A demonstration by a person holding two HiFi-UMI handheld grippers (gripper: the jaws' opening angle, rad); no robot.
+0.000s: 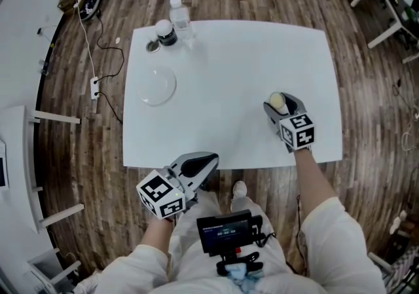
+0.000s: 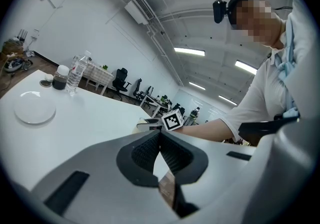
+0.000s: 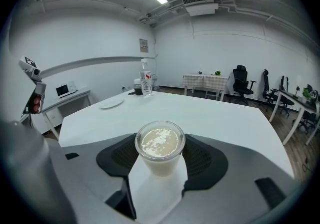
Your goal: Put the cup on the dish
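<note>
— On the right half of the white table [image 1: 236, 63], what is the right gripper [image 1: 278, 104] doing?

— Its jaws stand wide and pinch the cup [image 1: 277, 99] between them. In the right gripper view the cup [image 3: 160, 149] sits upright in the middle of the right gripper [image 3: 160, 157]. A black ribbed pad [image 3: 122, 155] lies against each of its sides, its rim rises above the pads, and there is a pale, milky drink inside.

— Is the cup standing on the table?

— I can't tell. Its base shows against the white top, and neither a gap nor contact is clear.

— And the dish?

— The dish [image 1: 158, 86] lies flat on the left half of the table, well apart from the cup. From the right gripper's camera the dish [image 3: 111, 103] is far ahead and left of the jaws, near a water bottle [image 3: 145, 84] and a dark jar [image 3: 137, 90].

— The left gripper?

— The left gripper [image 1: 208, 160] hangs at the table's near edge, in front of the person's lap. In its own view the left gripper [image 2: 160, 140] has its jaws pressed together at the tips, pad against pad. The dish [image 2: 35, 111] lies off to their left on the table.
</note>
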